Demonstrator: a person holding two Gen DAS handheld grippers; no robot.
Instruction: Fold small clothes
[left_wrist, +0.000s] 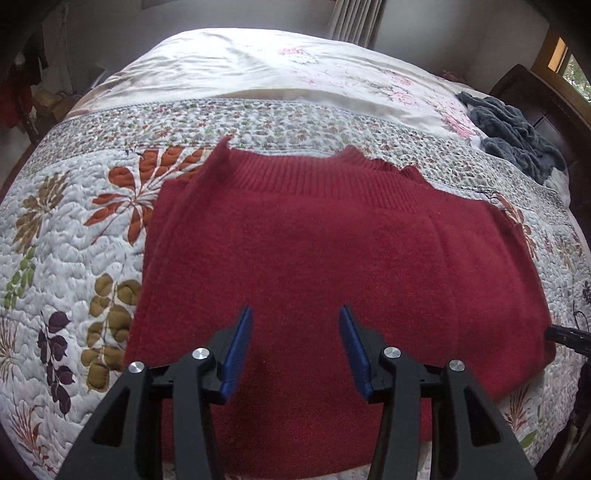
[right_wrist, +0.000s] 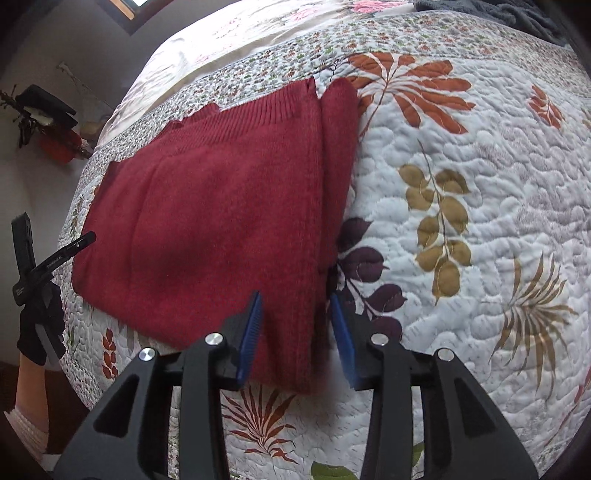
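The left gripper (left_wrist: 295, 350) holds its blue-padded fingers (left_wrist: 238, 354) spread wide, gripping nothing; the right gripper (right_wrist: 295, 336) likewise stands parted and empty; a black-gloved hand (right_wrist: 38, 325) grips the left tool's handle, bare forearm below.

Both tongs look alike: the left tongs (left_wrist: 295, 350) and right tongs (right_wrist: 295, 338) have black plastic arms with triangular cut-outs, round silver screws at the pivots, and ribbed blue pads (left_wrist: 238, 354) on the inner faces. In the right wrist view, the left hand (right_wrist: 40, 321) wears a black glove, with a white ribbed cuff (right_wrist: 27, 430) below it.
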